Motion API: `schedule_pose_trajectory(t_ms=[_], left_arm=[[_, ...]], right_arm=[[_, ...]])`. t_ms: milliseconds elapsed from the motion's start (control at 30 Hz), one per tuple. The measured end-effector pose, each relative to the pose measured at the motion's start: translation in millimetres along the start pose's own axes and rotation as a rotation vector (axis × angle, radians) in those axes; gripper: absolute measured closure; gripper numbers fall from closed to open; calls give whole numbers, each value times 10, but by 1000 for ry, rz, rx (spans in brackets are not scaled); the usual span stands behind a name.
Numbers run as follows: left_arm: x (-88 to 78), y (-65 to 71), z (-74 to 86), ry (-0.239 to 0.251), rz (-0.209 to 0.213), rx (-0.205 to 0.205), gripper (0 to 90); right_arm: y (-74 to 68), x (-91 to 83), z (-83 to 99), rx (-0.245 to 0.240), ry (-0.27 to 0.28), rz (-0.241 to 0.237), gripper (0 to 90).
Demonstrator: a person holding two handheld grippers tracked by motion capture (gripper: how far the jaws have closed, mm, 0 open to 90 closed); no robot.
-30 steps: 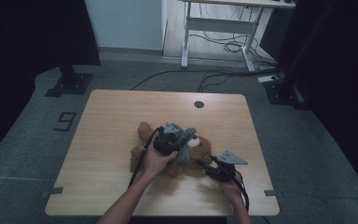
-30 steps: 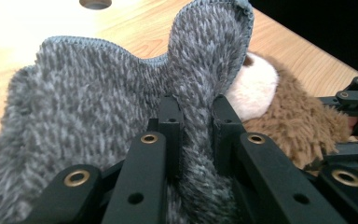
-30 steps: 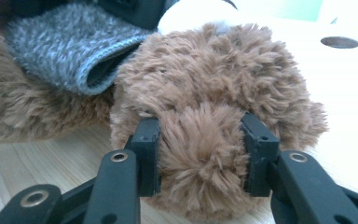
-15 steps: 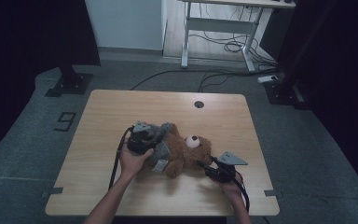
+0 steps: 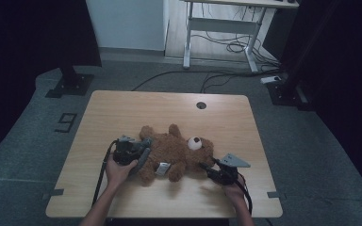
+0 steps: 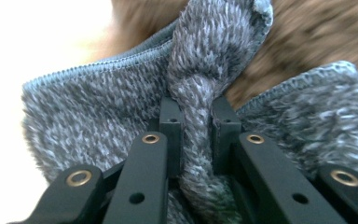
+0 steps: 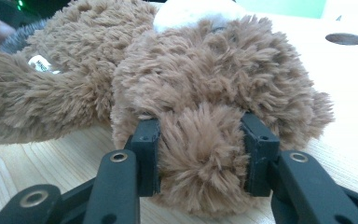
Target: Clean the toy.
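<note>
A brown teddy bear (image 5: 172, 151) lies on its back on the wooden table (image 5: 136, 110), head to the right. My left gripper (image 5: 140, 151) is at the bear's left side, shut on a fold of grey knitted cloth (image 5: 145, 155). In the left gripper view the cloth (image 6: 98, 107) is pinched between the left gripper's (image 6: 196, 119) pads, with brown fur (image 6: 303, 37) behind it. My right gripper (image 5: 207, 168) is at the bear's head. In the right gripper view the right gripper (image 7: 200, 137) is shut on a fluffy ear of the bear (image 7: 191, 70).
A round cable hole (image 5: 201, 105) is in the table's far side, also seen as hole (image 7: 345, 38). A white label (image 5: 162, 168) hangs on the bear. Behind the table stand a desk frame (image 5: 217, 28), floor cables (image 5: 226, 47) and a black stand base (image 5: 68, 85).
My left gripper has carried the grey cloth leftward and down, from over the bear's head to its left side. The right gripper has stayed clamped on the bear.
</note>
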State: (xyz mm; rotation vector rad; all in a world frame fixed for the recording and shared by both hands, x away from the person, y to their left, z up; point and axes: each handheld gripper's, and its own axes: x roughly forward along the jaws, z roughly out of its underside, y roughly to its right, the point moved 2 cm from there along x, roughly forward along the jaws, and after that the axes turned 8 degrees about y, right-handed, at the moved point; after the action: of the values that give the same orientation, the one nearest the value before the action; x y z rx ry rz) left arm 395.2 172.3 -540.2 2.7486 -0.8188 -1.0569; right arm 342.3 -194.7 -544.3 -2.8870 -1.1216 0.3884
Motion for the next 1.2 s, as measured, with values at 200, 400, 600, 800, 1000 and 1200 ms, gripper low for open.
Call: schedule_pose_trajectory(t_ms=[200, 400, 600, 800, 1000, 1200], left_arm=[[-370, 187, -305, 103, -12, 85, 786], [-489, 697, -686, 191, 88, 167, 786], [-145, 1285, -799, 163, 138, 272, 785], [421, 1625, -773, 44, 97, 329, 783], [384, 1350, -706, 49, 119, 238, 786], [111, 1060, -710, 103, 76, 213, 785]], right_arm=[[0, -19, 10, 4, 0, 2, 574], [2, -15, 10, 6, 4, 2, 575], [2, -13, 14, 12, 9, 3, 574], [-3, -22, 22, 9, 8, 3, 574], [-1, -13, 27, 11, 5, -1, 575], [-8, -17, 25, 9, -2, 2, 576]])
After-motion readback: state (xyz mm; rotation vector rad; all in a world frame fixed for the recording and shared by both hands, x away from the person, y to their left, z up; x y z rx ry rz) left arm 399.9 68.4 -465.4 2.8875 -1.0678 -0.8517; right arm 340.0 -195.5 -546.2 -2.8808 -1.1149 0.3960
